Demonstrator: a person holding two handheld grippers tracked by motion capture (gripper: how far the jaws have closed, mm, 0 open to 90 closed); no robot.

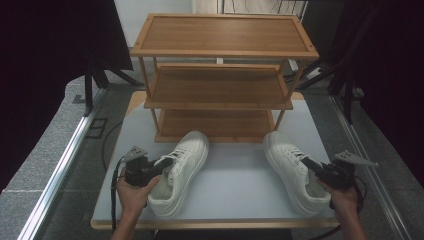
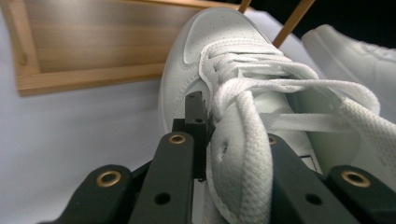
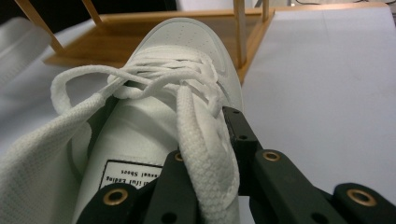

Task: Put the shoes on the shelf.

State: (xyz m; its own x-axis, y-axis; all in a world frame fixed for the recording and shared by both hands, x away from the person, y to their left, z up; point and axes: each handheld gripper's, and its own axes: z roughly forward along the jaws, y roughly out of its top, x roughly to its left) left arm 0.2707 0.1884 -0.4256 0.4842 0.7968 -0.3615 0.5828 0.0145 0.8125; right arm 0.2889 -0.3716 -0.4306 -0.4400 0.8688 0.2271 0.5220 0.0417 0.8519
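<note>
**Both grippers clamped on white sneaker collars**

Left black two-jaw gripper [image 1: 162, 164] grasps the left white lace-up leather sneaker [image 1: 181, 170]; right black two-jaw gripper [image 1: 307, 162] grasps the right white lace-up leather sneaker [image 1: 291, 167]. Toes point toward the three-tier wooden shoe rack [image 1: 220, 75], long axes converging there, on the pale grey tabletop [image 1: 235, 172]. Right gripper view reveals an insole label [image 3: 135, 175], reading partly "Shoes".

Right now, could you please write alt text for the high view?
Two hand-held grippers each grip a white sneaker on a grey table: the left gripper the left sneaker, the right gripper the right sneaker. A three-tier wooden rack stands behind them.
</note>
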